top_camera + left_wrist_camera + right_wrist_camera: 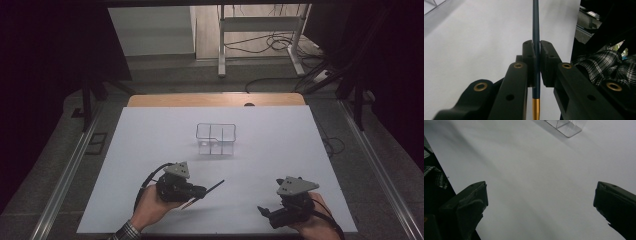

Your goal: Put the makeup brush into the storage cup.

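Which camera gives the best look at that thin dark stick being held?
The left gripper view: the stick runs up the middle, clamped between the jaws, its gold end showing. The high view shows it small, poking from the left gripper.

The pen [535,37] runs off the left gripper view's top and bottom edges.

Stood dim, lit mostly over the white table top [150,150], its wooden far edge [215,99] bare. Lay beyond: grey floor [165,70], a white metal frame [260,35], tangled cables [270,45]. Hung dark at left and right: black curtains [45,50].
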Available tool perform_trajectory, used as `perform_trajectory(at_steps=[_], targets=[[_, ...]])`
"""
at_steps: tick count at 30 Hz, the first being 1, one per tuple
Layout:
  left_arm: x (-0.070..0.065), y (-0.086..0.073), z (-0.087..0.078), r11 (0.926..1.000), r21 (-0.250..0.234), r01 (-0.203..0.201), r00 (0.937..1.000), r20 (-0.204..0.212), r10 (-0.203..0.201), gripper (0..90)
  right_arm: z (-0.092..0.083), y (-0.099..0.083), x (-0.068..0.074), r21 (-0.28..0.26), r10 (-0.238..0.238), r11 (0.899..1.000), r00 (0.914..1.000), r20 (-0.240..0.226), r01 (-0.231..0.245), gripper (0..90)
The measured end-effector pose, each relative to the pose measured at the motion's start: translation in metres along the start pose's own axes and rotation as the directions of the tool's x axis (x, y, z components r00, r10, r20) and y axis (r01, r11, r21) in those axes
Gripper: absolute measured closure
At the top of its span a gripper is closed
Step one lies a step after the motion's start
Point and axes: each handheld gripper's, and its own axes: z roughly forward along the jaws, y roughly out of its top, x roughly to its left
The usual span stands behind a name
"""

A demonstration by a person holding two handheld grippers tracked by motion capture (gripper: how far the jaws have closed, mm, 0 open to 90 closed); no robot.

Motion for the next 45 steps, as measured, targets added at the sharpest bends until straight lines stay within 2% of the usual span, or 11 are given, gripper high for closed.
perform_trajectory(at_steps=[5, 11, 19, 24, 32, 35, 36, 37, 38, 44, 45], targets=[[0.000, 0.002, 0.001, 1.0000, 0.005, 0.007, 1.0000, 0.007, -0.007, 84.1, 0.003, 0.004, 0.003, 0.012, -0.009, 1.000, 0.9999, -0.013, 0.009, 0.0], [0.000, 0.005, 0.003, 0.9999, 0.015, 0.003, 0.9999, 0.014, -0.003, 84.1, 0.008, 0.012, 0.009, 0.039, -0.066, 0.997, 0.9975, -0.026, 0.067, 0.0], [0.000, 0.010, 0.008, 0.9993, 0.037, -0.003, 0.9997, 0.024, 0.002, 84.1, 0.013, 0.023, 0.016, 0.045, -0.143, 0.989, 0.9895, -0.021, 0.144, 9.9], [0.001, 0.013, 0.011, 0.9983, 0.057, -0.008, 0.9994, 0.033, 0.006, 84.1, 0.017, 0.029, 0.020, 0.055, -0.214, 0.975, 0.9766, -0.014, 0.215, 17.2], [0.001, 0.020, 0.019, 0.9951, 0.097, -0.016, 0.9987, 0.050, 0.011, 84.1, 0.025, 0.041, 0.025, 0.052, -0.287, 0.956, 0.9575, -0.023, 0.288, 27.9], [0.002, 0.022, 0.020, 0.9918, 0.124, -0.032, 0.9981, 0.056, 0.025, 84.1, 0.030, 0.047, 0.029, 0.054, -0.339, 0.939, 0.9401, -0.034, 0.341, 32.5], [0.001, 0.022, 0.021, 0.9933, 0.114, -0.016, 0.9982, 0.060, 0.009, 84.1, 0.030, 0.047, 0.029, 0.054, -0.339, 0.939, 0.9401, -0.034, 0.341, 32.5], [0.000, 0.023, 0.022, 0.9928, 0.119, -0.013, 0.9980, 0.063, 0.006, 84.1, 0.033, 0.049, 0.032, 0.065, -0.355, 0.932, 0.9339, -0.039, 0.357, 34.2], [0.001, 0.024, 0.022, 0.9914, 0.129, -0.019, 0.9980, 0.063, 0.011, 84.1, 0.033, 0.049, 0.032, 0.065, -0.355, 0.932, 0.9339, -0.039, 0.357, 34.2], [0.000, 0.026, 0.027, 0.9861, 0.165, -0.023, 0.9967, 0.081, 0.010, 84.1, 0.043, 0.055, 0.038, 0.082, -0.402, 0.909, 0.9122, -0.078, 0.408, 40.8], [0.001, 0.027, 0.027, 0.9826, 0.182, -0.039, 0.9962, 0.084, 0.024, 84.1, 0.043, 0.055, 0.038, 0.082, -0.402, 0.909, 0.9122, -0.078, 0.408, 40.8]])
